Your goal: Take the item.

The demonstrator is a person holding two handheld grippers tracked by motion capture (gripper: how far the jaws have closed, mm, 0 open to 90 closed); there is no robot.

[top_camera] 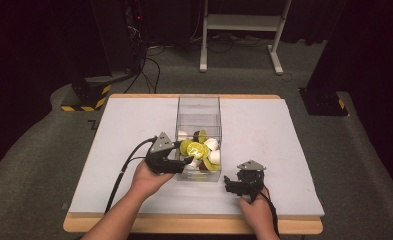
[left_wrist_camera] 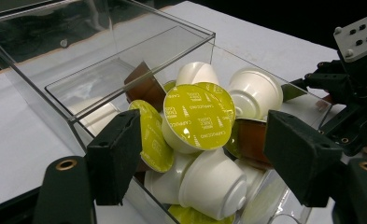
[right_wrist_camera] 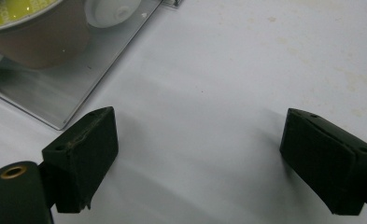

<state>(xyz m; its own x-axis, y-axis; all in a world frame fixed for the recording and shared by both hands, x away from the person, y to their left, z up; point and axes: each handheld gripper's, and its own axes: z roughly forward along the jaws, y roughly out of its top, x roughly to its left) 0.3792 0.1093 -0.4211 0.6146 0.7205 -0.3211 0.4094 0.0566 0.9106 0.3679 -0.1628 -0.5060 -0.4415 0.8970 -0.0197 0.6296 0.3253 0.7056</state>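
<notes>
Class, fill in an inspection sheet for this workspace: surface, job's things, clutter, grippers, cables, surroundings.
Surface: white table top, faint marks.
Job's things: clear box on the table; coffee capsules piled at its near end, white, brown and green-lidded.
Clutter: nothing seen.
Grippers: left gripper open at the capsules; right gripper open over bare table beside the box.
Cables: black cable trails from the left gripper.
Surroundings: grey carpet, white stand, dark curtains.

Black tools (top_camera: 184,161), grey plates, trailing cables

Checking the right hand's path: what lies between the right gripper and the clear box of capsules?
Only bare white table separates the right gripper from the clear box, as the high view shows.
</notes>
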